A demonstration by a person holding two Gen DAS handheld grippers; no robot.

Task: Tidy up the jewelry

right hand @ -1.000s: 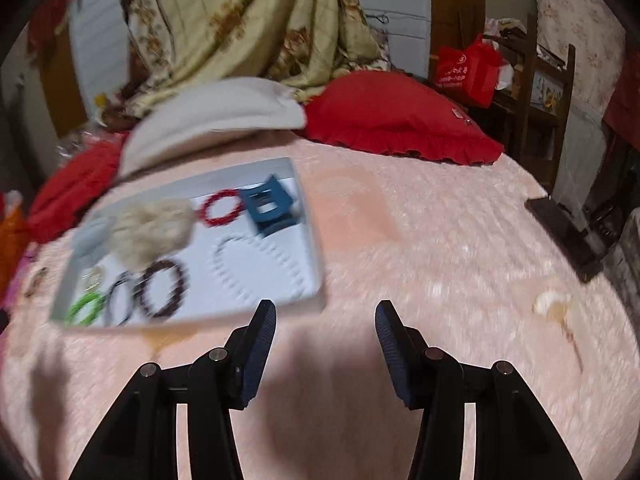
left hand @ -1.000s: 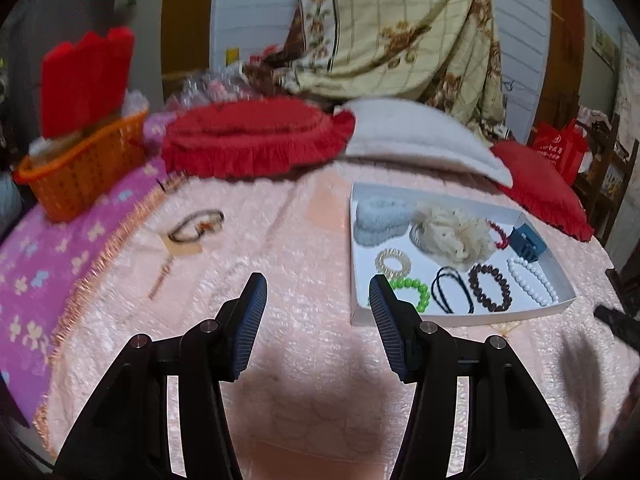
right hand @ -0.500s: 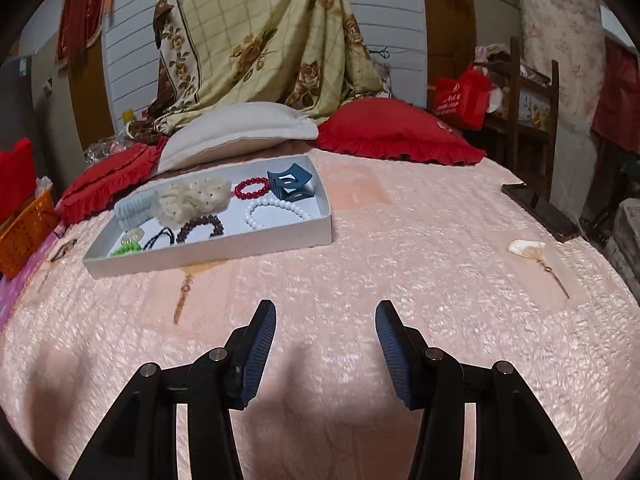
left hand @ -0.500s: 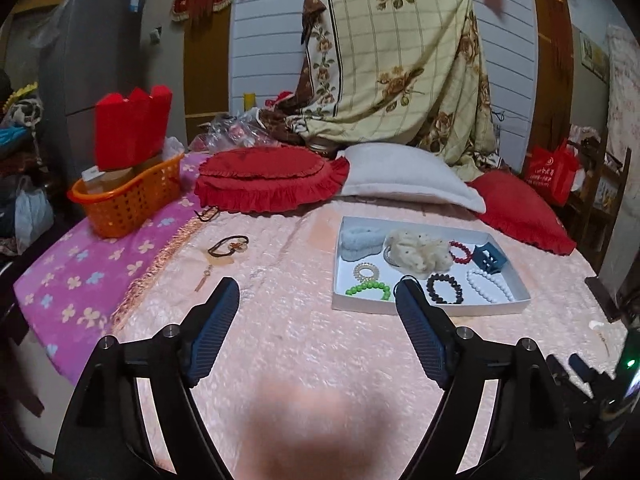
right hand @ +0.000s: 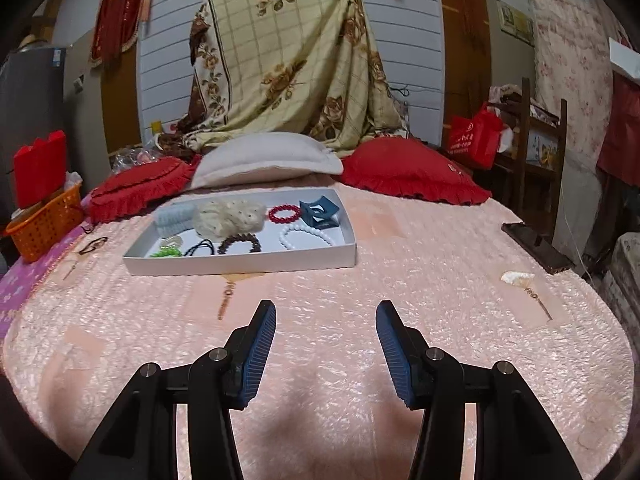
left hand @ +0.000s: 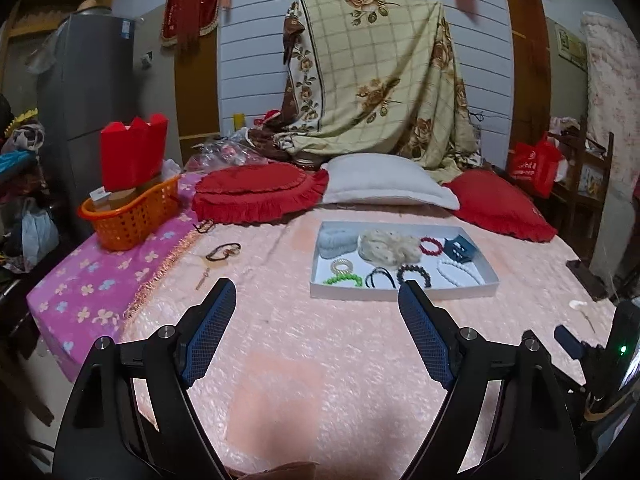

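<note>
While both of your grippers hang above the pink bedspread, neither holds anything: the left gripper has its jaws spread wide, and the right gripper has its jaws parted as well. The white tray lies on the bedspread toward the pillow edge, ahead of both grippers. Inside it you see a green bead bracelet, a black hair tie, a dark bead bracelet, a white bead bracelet, a red bead bracelet, a blue hair claw, a cream scrunchie and a pale blue scrunchie. A brown bracelet lies outside the tray near the bedspread's left edge, and a shell pendant lies near the right edge.
</note>
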